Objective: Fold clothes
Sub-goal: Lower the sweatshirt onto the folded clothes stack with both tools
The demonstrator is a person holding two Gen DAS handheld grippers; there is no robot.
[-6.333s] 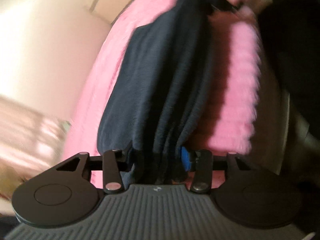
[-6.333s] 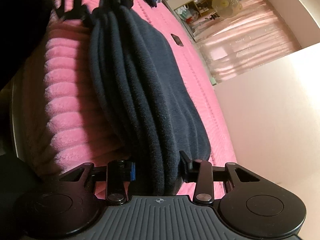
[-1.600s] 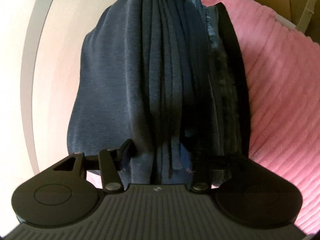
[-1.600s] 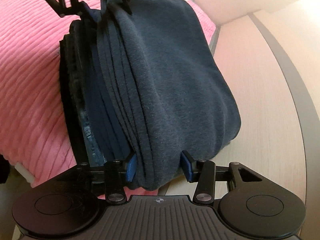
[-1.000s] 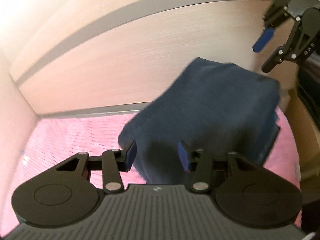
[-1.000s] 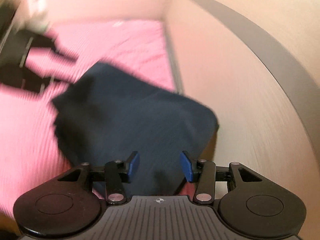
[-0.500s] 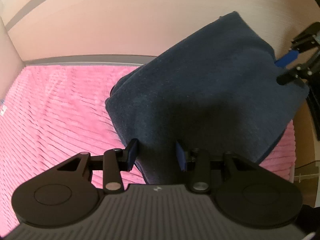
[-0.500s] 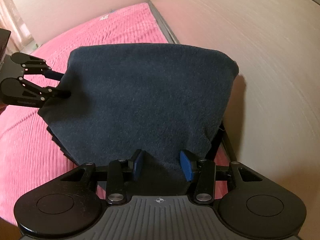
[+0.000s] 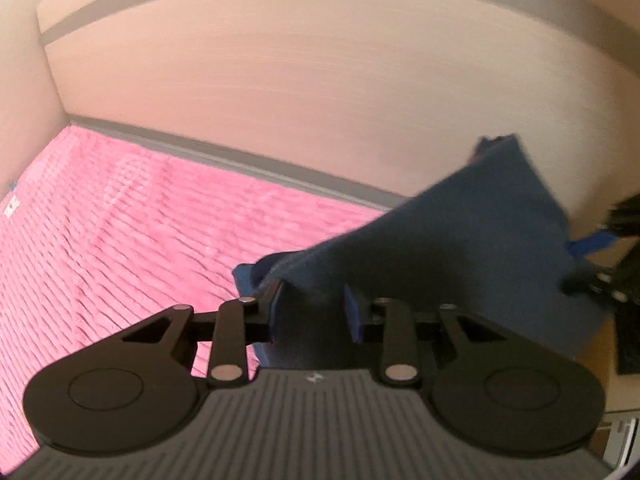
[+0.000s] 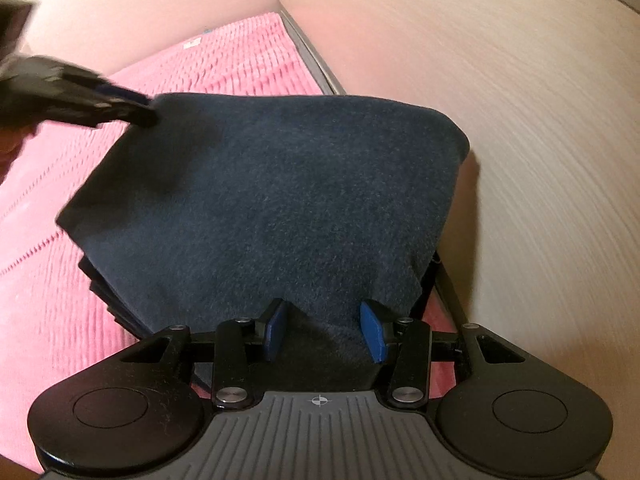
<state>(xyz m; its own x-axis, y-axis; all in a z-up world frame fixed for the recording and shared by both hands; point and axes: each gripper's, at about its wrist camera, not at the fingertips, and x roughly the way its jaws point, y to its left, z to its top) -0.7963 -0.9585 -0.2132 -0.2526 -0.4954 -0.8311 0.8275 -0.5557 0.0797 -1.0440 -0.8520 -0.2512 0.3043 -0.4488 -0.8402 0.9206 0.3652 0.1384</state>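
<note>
The navy fleece garment (image 10: 280,184) lies folded on the pink bedspread (image 9: 120,232); folding looks nearly finished. The left gripper (image 9: 314,308) is closing on its corner; the right gripper (image 10: 322,330) stands half-wide astride the near edge, pads apparently not pressing.

We see warm, soft, fairly dim light with no glare, and the folded dark navy fleece garment (image 10: 280,200) throws a soft shadow onto the pale wood-grain panel (image 10: 540,140) beside it. Fisheye distortion bows that panel's edges. Left wrist view is motion-smeared, and the black two-finger left gripper (image 10: 132,110) at the garment's corner blurs.

I note a pink ribbed bedspread (image 9: 120,248) filling lower left of both views, a pale wood-grain panel (image 9: 320,92) across the top, grey trim between.
</note>
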